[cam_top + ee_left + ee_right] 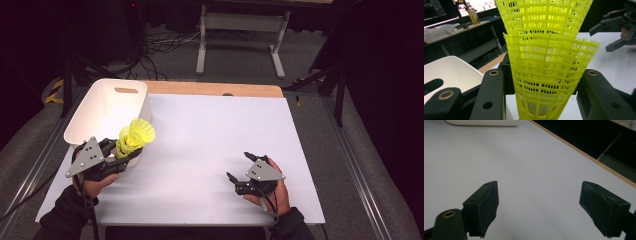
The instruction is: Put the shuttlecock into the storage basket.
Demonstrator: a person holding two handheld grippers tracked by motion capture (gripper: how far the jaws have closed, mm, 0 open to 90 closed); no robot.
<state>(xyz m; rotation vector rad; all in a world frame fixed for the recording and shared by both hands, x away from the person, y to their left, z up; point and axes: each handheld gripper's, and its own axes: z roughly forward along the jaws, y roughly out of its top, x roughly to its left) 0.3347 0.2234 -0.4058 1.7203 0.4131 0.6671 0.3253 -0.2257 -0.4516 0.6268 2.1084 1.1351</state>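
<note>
Two yellow plastic shuttlecocks (135,136), nested one in the other, stick up from my left gripper (127,150), which is shut on their lower part beside the near corner of the white bin (107,107). In the left gripper view the mesh skirts (544,50) stand between the two black jaws, and both press on them. My right gripper (238,165) rests low over the white table top at the right, open, with nothing between its fingers. The right gripper view has its gripper (539,202) spread wide over bare white surface.
The white table cover (210,135) ends in a wooden strip (215,89) at the far side. The bin's rim (449,70) lies just left of the held shuttlecocks. My right gripper (616,27) appears far off in the left gripper view. A metal frame (242,37) and cables sit on the floor behind.
</note>
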